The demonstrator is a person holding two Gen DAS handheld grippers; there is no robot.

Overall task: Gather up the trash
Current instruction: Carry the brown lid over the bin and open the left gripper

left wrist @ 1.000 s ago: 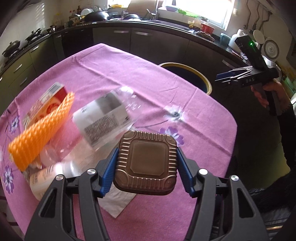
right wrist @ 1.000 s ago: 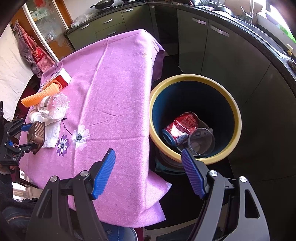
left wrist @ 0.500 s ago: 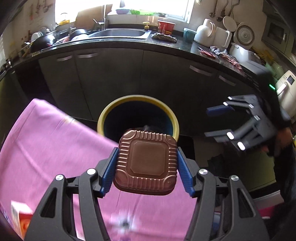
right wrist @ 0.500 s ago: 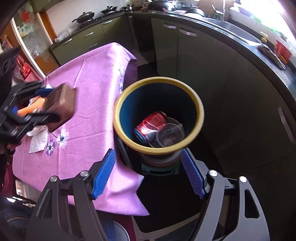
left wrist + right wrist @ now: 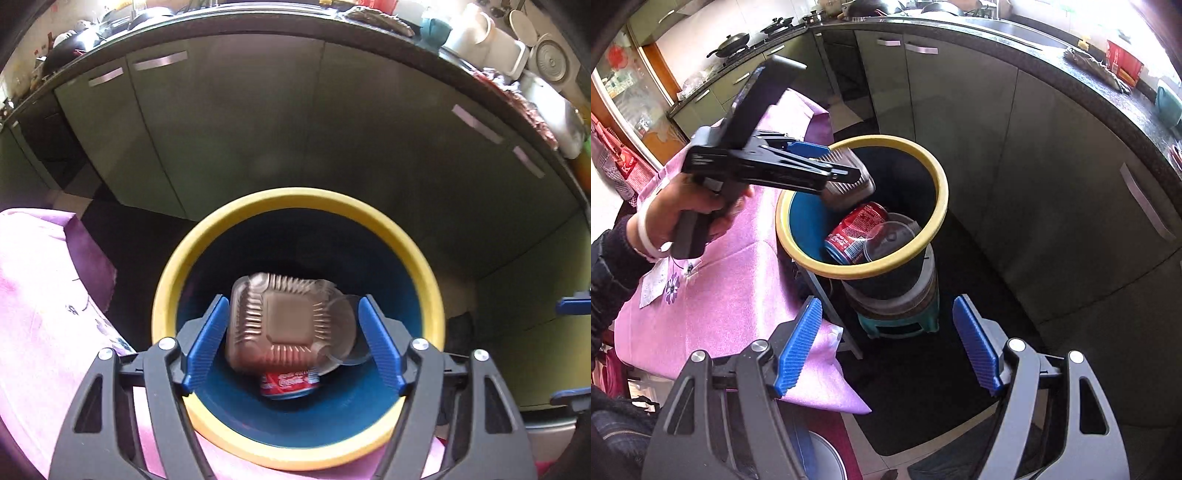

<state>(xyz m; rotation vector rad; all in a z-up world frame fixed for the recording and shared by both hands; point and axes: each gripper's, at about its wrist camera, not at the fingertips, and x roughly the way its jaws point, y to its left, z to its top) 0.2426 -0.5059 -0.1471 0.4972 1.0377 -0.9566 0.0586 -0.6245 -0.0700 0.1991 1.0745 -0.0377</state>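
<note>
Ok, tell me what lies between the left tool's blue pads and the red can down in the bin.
The brown foil tray, blurred and clear of both pads, over the red can; left wrist view shows it.

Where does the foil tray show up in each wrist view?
Left wrist view: the foil tray sits low in the centre, blurred, between the blue pads of the left hand-held gripper, whose jaws have just been opening, over the bin's mouth.
Right wrist view: the tray is upper centre-left, at the tip of that gripper, above the bin.
Shared landmark: the bin's yellow rim, with a red can inside.
</note>
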